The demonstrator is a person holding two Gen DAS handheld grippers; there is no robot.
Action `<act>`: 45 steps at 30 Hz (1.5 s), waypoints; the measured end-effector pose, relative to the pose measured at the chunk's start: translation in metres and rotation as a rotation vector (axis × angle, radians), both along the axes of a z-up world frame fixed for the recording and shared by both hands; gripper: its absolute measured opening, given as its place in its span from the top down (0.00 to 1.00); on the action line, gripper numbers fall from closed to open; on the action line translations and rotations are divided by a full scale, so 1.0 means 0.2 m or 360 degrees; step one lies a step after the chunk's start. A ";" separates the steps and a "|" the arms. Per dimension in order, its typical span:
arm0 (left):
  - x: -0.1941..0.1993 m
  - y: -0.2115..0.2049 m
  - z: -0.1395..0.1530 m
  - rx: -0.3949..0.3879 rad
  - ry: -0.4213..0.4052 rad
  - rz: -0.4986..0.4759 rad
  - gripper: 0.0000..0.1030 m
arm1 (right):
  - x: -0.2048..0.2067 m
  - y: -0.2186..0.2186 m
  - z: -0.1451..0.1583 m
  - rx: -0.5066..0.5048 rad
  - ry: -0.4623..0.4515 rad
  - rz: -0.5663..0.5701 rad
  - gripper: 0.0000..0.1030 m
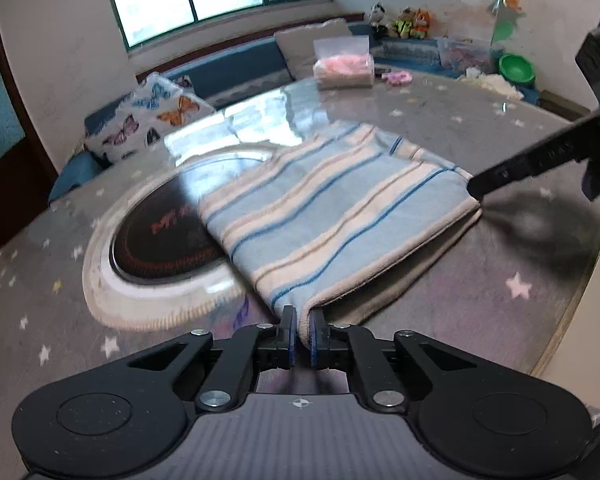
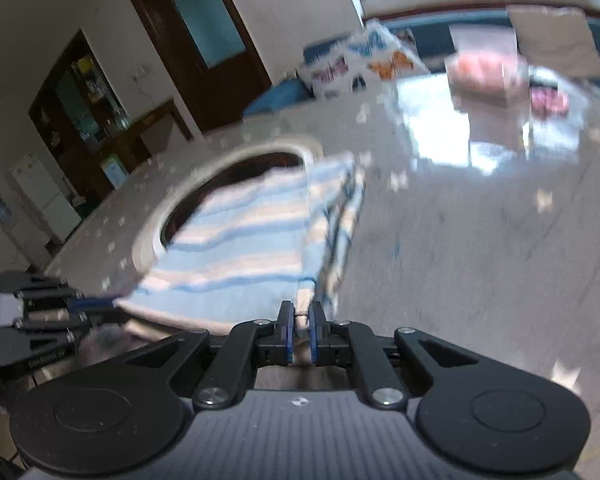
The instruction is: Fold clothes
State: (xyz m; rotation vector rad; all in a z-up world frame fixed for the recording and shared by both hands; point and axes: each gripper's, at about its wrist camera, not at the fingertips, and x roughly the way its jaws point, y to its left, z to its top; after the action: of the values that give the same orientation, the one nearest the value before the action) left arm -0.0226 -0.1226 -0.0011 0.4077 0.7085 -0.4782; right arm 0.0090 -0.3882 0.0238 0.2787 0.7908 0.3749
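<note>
Garment (image 1: 332, 216): blue/white striped, folded, lying flat on counter (image 1: 480, 280), far-left part overlapping the round inset hob (image 1: 160, 240). Folded edges showing at near side, layers stacked.

L hand-held gripper (image 1: 303, 334): jaws nearly closed, pinching near corner of garment; cloth edge is sitting between the blue pads (image 1: 291, 332). Corner is lifting slightly off counter at the pinch.

R hand-held gripper (image 2: 300, 330): jaws nearly closed too, clamping a bunched cloth corner between them. In L wrist view the R hand-held gripper (image 1: 476, 190) is coming in from the right, tip touching the garment's right corner. In R wrist view the L hand-held gripper (image 2: 96, 304) is sitting at far left, at the garment's (image 2: 252, 240) other near corner. So both are gripping the same near edge, one corner each.

R wrist view is motion-blurred; stripe detail smeared.

Counter: grey cover w/ white stars, glossy, window glare on far half. Clear box (image 1: 342, 64) w/ pink contents standing at far side, well apart from garment. Green bowl (image 1: 516, 68) far right. Butterfly cushion (image 1: 152, 116) beyond counter, left.
</note>
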 end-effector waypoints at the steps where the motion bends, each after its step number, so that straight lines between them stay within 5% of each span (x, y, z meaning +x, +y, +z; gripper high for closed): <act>1: 0.00 0.01 -0.01 0.0006 0.0014 0.0011 0.93 | 0.00 0.00 -0.03 0.0007 0.0028 0.0000 0.93; 7: 0.01 0.05 0.01 -0.0015 0.0043 0.0000 0.90 | -0.02 0.01 0.02 -0.0015 0.0001 0.0038 0.89; 15: -0.01 0.07 -0.01 -0.0034 0.0058 0.0010 0.93 | 0.05 0.12 0.14 -0.0134 -0.0241 0.0067 0.88; 22: 0.00 0.10 -0.01 -0.0062 0.0083 0.0008 0.93 | 0.16 0.16 0.00 -0.0172 -0.0125 0.0073 0.89; 29: 0.01 0.10 -0.02 -0.0060 0.0107 -0.0001 0.93 | 0.24 0.15 0.07 -0.0132 -0.0190 0.0058 0.88; 45: 0.01 0.18 0.06 -0.0104 0.0155 -0.0002 0.85 | 0.47 0.12 -0.03 -0.0115 -0.0111 -0.0067 0.87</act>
State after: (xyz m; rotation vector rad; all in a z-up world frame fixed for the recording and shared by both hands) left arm -0.0200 -0.0860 0.0102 0.3255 0.7846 -0.5235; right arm 0.1036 -0.3648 0.0176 0.2133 0.7270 0.3139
